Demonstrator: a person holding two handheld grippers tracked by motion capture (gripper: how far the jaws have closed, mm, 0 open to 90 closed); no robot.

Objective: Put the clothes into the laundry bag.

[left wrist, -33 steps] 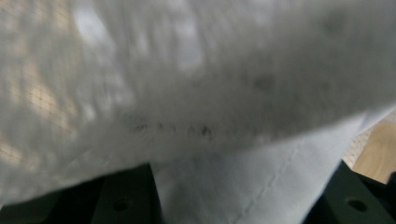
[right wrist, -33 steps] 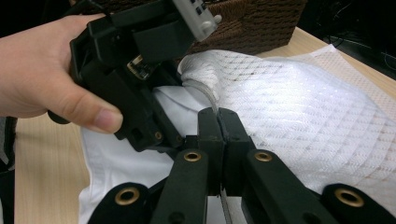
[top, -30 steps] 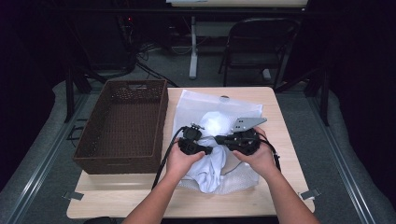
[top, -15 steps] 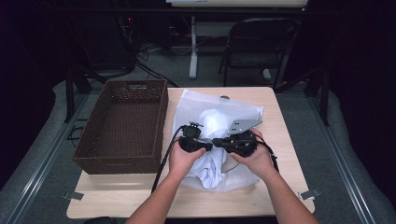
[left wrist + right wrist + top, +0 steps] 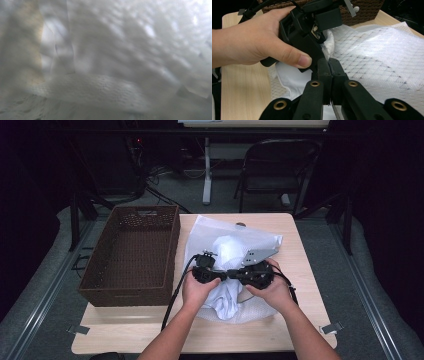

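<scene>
Wicker basket point(image 5: 131, 254) at left, unchanged. Since a second ago both hands have drawn together mid-table. Left gripper point(image 5: 206, 268) buried in white garment point(image 5: 222, 295), apparently pinching it. Right gripper point(image 5: 329, 67) pressed together on garment edge; folding underway.

High view looks down on table point(image 5: 300, 270); both gripper views sit close, sharing the white mesh cloth point(image 5: 374, 47).

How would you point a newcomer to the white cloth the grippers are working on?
Start at the wooden table. Right of the brown wicker basket lies a clear plastic bag; the white cloth is bunched on it, between both hands. It is soft and opaque, not see-through.
</scene>
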